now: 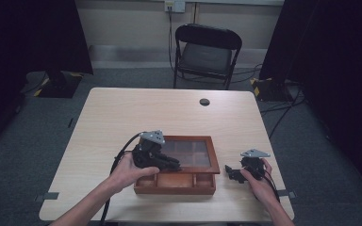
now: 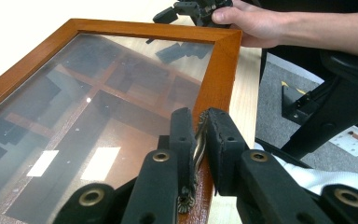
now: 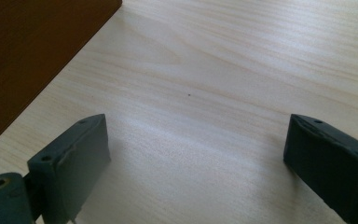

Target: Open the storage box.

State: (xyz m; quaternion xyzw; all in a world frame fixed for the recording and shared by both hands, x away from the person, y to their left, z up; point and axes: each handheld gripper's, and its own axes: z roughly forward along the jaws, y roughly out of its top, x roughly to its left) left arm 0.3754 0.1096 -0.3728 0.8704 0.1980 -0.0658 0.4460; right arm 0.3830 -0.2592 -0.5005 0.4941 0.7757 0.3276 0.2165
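A brown wooden box [image 1: 174, 184] with several compartments sits near the table's front edge. Its glass-paned lid [image 1: 191, 153] is tilted up at the front. My left gripper [image 1: 173, 165] reaches over the lid's front rail and is shut on the small brass clasp [image 2: 198, 140] there, beside the wooden frame [image 2: 220, 70] and the glass [image 2: 98, 116]. My right gripper [image 1: 231, 172] rests low over the bare table to the right of the box, jaws wide open with nothing between them [image 3: 196, 158]. The box's dark side [image 3: 28, 56] shows at the upper left of the right gripper view.
The light wooden table [image 1: 169, 117] has a round cable hole [image 1: 204, 101] at the back. A black folding chair [image 1: 207, 52] stands behind it. Dark curtains hang on both sides, and cables lie on the floor at the right.
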